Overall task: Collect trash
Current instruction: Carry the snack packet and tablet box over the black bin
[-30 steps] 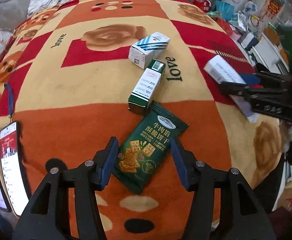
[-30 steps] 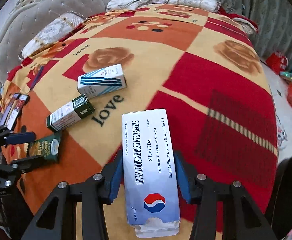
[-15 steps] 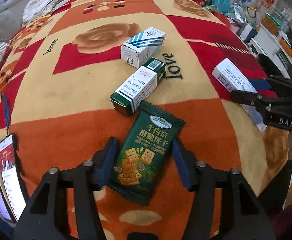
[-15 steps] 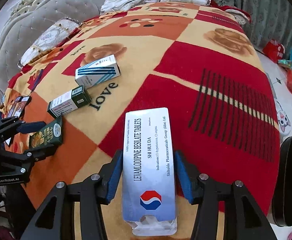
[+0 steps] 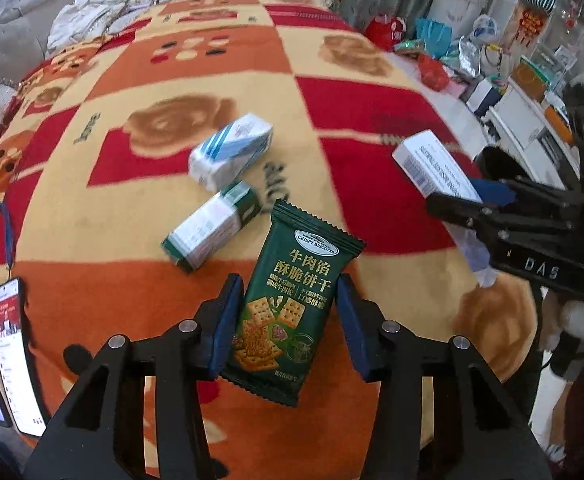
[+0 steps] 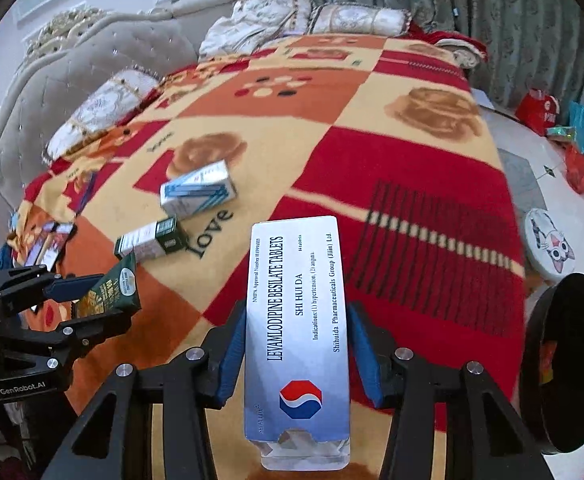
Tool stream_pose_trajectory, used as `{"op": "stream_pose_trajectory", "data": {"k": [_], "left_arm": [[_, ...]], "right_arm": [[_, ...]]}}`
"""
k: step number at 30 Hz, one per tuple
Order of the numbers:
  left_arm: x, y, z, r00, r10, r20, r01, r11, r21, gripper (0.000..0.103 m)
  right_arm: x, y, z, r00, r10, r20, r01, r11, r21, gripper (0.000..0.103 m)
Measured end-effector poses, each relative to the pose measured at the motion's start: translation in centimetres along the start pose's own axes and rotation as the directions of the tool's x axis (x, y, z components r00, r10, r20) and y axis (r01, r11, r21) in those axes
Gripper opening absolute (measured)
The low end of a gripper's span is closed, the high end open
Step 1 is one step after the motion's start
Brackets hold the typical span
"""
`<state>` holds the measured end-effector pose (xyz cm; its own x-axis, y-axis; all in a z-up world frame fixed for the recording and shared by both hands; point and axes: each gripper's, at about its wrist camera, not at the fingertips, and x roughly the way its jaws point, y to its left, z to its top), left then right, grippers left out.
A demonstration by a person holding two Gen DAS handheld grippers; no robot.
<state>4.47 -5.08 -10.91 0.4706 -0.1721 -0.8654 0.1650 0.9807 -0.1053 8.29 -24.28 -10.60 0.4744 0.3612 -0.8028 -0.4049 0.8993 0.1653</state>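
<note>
My left gripper is shut on a green biscuit packet and holds it above the blanket. My right gripper is shut on a white tablet box, also lifted; the box also shows in the left wrist view. The green packet also shows in the right wrist view. A blue-and-white striped box and a green-and-white box lie on the blanket near the word "love".
A red, orange and yellow blanket covers the bed. Two phones lie at its left edge. A black round bin stands at the right beside the bed. Cluttered bags and shelves sit far right.
Both grippers have risen and pulled back from the bed, the left lifting the green packet off the blanket, the right lifting the tablet box. The two other boxes stayed put.
</note>
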Motion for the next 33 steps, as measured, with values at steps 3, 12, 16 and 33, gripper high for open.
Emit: {"op": "stream_pose_trajectory", "data": {"k": [3, 12, 16, 33], "left_arm": [[-0.2, -1.0, 1.0, 1.000, -0.003, 0.029, 0.003, 1.000, -0.007, 0.045], [-0.1, -3.6, 3.6, 0.998, -0.008, 0.065, 0.007, 1.000, 0.004, 0.045], [-0.2, -4.9, 4.6, 0.996, -0.012, 0.083, 0.010, 1.000, 0.019, 0.045], [0.2, -12.1, 8.2, 0.991, -0.093, 0.096, 0.083, 0.991, 0.109, 0.045]], "right_arm": [[-0.8, -0.9, 0.2, 1.000, -0.012, 0.020, 0.011, 1.000, 0.026, 0.047], [-2.8, -3.2, 0.0, 0.998, -0.031, 0.059, 0.027, 0.997, 0.075, 0.047], [-3.7, -4.5, -0.2, 0.996, -0.040, 0.075, 0.033, 0.994, 0.100, 0.047], [-7.6, -11.3, -1.6, 0.985, -0.119, 0.122, 0.088, 0.969, 0.231, 0.047]]}}
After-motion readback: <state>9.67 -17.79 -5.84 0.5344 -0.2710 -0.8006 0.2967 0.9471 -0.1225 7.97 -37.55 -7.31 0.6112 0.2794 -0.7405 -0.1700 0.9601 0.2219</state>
